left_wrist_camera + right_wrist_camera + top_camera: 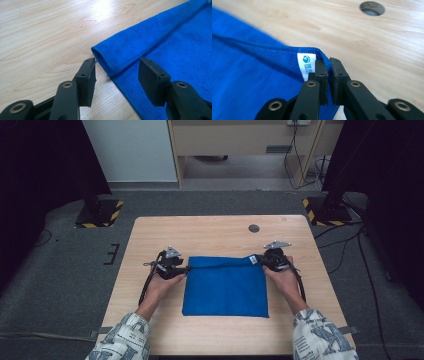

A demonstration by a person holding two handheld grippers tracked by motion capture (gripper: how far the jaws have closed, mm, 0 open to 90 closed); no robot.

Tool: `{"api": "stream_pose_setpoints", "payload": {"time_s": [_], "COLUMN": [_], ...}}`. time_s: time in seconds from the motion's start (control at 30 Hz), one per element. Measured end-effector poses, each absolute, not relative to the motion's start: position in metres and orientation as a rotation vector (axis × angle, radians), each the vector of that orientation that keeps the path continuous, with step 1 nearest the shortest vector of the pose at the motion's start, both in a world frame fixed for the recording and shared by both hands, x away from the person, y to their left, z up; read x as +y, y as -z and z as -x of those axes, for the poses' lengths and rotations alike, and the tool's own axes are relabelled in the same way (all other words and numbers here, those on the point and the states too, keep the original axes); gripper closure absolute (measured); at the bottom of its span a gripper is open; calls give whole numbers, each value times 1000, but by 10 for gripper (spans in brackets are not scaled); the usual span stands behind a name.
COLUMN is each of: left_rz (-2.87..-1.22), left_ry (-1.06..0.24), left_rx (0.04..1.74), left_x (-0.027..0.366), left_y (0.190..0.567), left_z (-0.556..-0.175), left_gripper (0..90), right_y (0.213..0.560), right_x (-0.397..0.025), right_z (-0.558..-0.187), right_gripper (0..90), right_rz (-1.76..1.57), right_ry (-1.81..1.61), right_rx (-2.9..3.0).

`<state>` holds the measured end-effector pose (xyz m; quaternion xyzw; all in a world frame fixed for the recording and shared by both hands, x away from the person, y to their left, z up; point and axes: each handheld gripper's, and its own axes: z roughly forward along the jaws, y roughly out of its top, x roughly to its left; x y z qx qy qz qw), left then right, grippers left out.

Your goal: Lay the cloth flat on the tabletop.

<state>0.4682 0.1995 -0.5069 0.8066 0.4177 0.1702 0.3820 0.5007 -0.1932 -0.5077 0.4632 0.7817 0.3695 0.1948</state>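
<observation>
A blue towel (pixel 225 287) lies folded on the wooden table (pixel 210 232), its far edge rolled into a fold. My left gripper (pixel 186 268) sits at the towel's far left corner. In the left gripper view it (pixel 117 73) is open, jaws on either side of the folded corner of the blue towel (pixel 117 58) without pinching it. My right gripper (pixel 260 259) holds the far right corner. In the right gripper view it (pixel 328 66) is shut on the towel's edge (pixel 287 53), right beside a white label (pixel 306 64).
A round cable hole (pixel 254 228) is set in the table near its far edge, seen also as the hole (pixel 372 8) beyond the right gripper. Black stand bases with yellow-striped edges (pixel 99 212) rest on the carpet at both far corners.
</observation>
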Motion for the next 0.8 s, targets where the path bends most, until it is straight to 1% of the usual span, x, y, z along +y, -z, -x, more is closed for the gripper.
{"api": "stream_pose_setpoints", "payload": {"time_s": [0.23,0.3,0.33,0.47,0.5,0.53,0.6,0.67,0.7,0.73,0.8], "left_rz": [-2040,-2043,-2044,-2053,-2057,-2061,-2061,-2067,-2068,-2069,-2074], "left_ry": [-422,-428,-424,-435,-436,-430,-425,-427,-429,-428,-450], "left_rx": [1090,1087,1084,1085,1085,1085,1084,1080,1072,1074,1071], "left_x": [203,203,202,200,200,199,198,197,197,196,197], "left_y": [507,506,506,508,508,508,509,510,510,510,510], "left_z": [-469,-470,-471,-473,-474,-474,-473,-471,-470,-469,-467], "left_gripper": [478,478,478,477,476,475,475,474,470,470,466], "right_y": [514,517,519,528,529,529,529,528,528,528,530], "right_x": [-199,-198,-196,-193,-193,-193,-193,-194,-193,-193,-193], "right_z": [-543,-552,-555,-560,-561,-560,-557,-549,-538,-538,-527], "right_gripper": [858,845,815,544,485,446,382,362,334,334,292], "right_rz": [-1482,-1521,-1541,-1581,-1585,-1590,-1582,-1561,-1526,-1526,-1503], "right_ry": [-1084,-1094,-1092,-1024,-1002,-985,-968,-953,-939,-939,-938], "right_rx": [2109,2089,2080,2012,2006,2007,2005,2003,2023,2023,2059]}}
